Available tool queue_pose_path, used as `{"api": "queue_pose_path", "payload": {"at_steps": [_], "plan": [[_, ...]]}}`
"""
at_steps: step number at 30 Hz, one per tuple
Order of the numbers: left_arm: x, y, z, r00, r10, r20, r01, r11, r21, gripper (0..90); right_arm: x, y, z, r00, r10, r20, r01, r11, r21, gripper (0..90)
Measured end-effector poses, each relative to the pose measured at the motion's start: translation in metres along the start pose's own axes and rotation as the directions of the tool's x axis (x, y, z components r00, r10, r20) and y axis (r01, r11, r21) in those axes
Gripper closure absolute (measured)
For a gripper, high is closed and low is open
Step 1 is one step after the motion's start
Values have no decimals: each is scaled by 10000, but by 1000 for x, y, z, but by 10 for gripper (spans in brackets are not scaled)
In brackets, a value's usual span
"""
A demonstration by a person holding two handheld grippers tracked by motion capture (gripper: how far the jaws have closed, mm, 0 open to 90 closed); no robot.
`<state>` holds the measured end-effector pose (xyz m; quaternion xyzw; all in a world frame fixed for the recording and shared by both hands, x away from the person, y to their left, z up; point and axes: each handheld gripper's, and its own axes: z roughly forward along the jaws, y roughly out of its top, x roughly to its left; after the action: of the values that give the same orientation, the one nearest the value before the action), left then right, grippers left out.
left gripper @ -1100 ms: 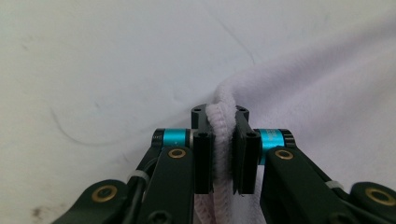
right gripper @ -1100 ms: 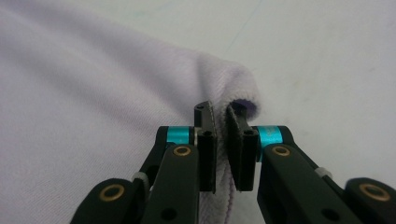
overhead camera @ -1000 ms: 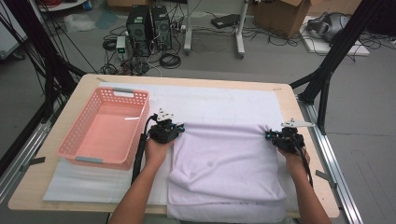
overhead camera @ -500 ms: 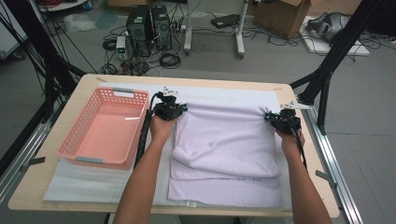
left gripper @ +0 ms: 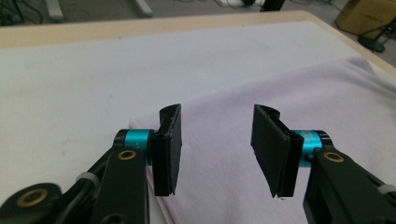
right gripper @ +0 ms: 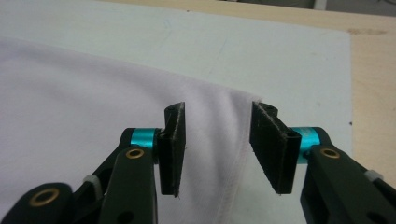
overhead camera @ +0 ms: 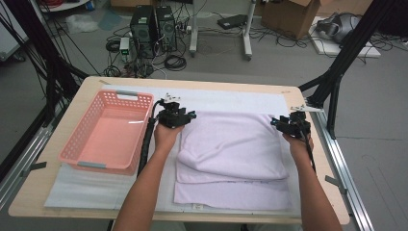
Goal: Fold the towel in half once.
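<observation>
Your left gripper and right gripper have just been opening; both pairs of fingers stand apart over the far corners of the folded pale lilac cotton towel, centre right in the high view on the tabletop. Nothing is clamped. Withdrawing low, a finger could snag the hem and drag the fold open.

Towel: pale lilac, plain, no print, folded. Mat under it: white, plain, faint smudges. Tabletop: light wood tone along the edges. Basket at the left edge: salmon-pink lattice, grey handles. Left gripper and right gripper: black jaws and pads, teal collars, brass-coloured pivot screws.
</observation>
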<state>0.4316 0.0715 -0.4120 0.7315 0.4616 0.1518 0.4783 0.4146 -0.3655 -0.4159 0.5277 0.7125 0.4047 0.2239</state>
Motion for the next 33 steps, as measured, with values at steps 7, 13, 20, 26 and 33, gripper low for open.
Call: {"api": "queue_pose_path", "payload": {"at_steps": [7,13,20,26,33], "plan": [[-14,-22,-23,9997,82,236,-67,9979,-640,492,10,0,-27,9985,-257,-481,270,9992,281,515],[-21,-43,-49,9991,382,186,-369,9972,-648,466,24,-16,-60,9943,-563,-905,553,9984,-137,535],[-32,-69,-81,9970,772,103,-761,9934,-855,433,25,-63,-90,9934,-538,-1018,524,9985,-165,551],[-38,-93,-104,9975,542,443,-494,9934,-1040,434,27,-95,-118,9928,-382,-1139,340,9987,-379,578],[-51,-121,-125,9950,656,750,-570,9921,-1114,465,33,-122,-140,9931,-692,-946,673,9975,-229,643]]}}
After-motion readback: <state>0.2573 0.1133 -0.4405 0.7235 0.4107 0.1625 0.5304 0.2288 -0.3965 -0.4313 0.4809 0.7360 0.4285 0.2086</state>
